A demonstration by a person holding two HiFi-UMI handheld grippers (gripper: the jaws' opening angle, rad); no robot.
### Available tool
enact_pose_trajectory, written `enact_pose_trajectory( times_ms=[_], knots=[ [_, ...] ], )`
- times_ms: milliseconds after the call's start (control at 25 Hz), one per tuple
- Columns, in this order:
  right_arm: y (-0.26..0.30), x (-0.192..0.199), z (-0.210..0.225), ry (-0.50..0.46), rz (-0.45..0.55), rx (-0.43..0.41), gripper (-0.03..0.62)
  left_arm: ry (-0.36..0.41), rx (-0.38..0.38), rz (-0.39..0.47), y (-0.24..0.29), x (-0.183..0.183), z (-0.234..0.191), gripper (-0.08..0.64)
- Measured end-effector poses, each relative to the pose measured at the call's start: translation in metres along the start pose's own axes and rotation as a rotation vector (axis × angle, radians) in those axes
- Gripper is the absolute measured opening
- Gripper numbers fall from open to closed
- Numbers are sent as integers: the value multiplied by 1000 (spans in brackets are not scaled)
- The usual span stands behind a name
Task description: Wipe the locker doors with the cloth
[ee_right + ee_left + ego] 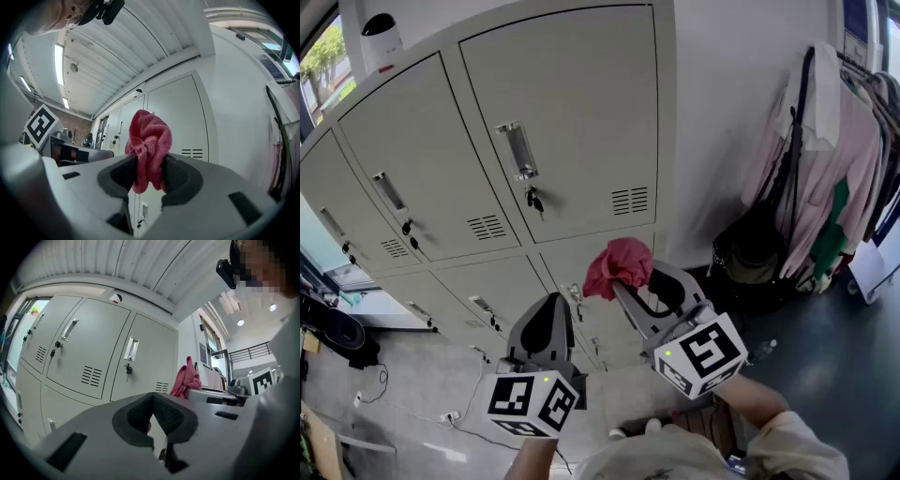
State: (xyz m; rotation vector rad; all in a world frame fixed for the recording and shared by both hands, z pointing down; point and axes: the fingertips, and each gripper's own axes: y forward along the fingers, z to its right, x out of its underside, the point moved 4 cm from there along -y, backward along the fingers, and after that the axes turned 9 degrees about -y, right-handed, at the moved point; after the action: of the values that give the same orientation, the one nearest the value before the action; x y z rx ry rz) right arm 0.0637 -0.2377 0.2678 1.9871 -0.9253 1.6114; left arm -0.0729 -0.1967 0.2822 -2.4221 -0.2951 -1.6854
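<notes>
Right gripper (630, 283) clamps the bunched pink cloth (619, 265), its wad pointing toward the locker doors (572, 122) at 11 o'clock, seemingly poised to wipe. Left gripper (551, 302), jaws together and empty, hangs at 7 o'clock.

We note the floor (403, 394) is pale grey at left and dark at right. The locker bank (487, 187) stands on it against the wall. A thin cable (380, 380) trails over the pale part to a power strip (448, 416). On the dark part, a black bag (755, 267) sits near the wall and a small bottle (761, 351) lies nearby. A white device (382, 37) sits atop the lockers.
</notes>
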Motion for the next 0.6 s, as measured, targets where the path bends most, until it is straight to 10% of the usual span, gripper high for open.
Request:
enact_pose_trajectory(
  times_ms=[600],
  knots=[
    [0, 7, -3, 78, 15, 21, 147, 25, 29, -30, -2, 13, -10, 3]
  ],
)
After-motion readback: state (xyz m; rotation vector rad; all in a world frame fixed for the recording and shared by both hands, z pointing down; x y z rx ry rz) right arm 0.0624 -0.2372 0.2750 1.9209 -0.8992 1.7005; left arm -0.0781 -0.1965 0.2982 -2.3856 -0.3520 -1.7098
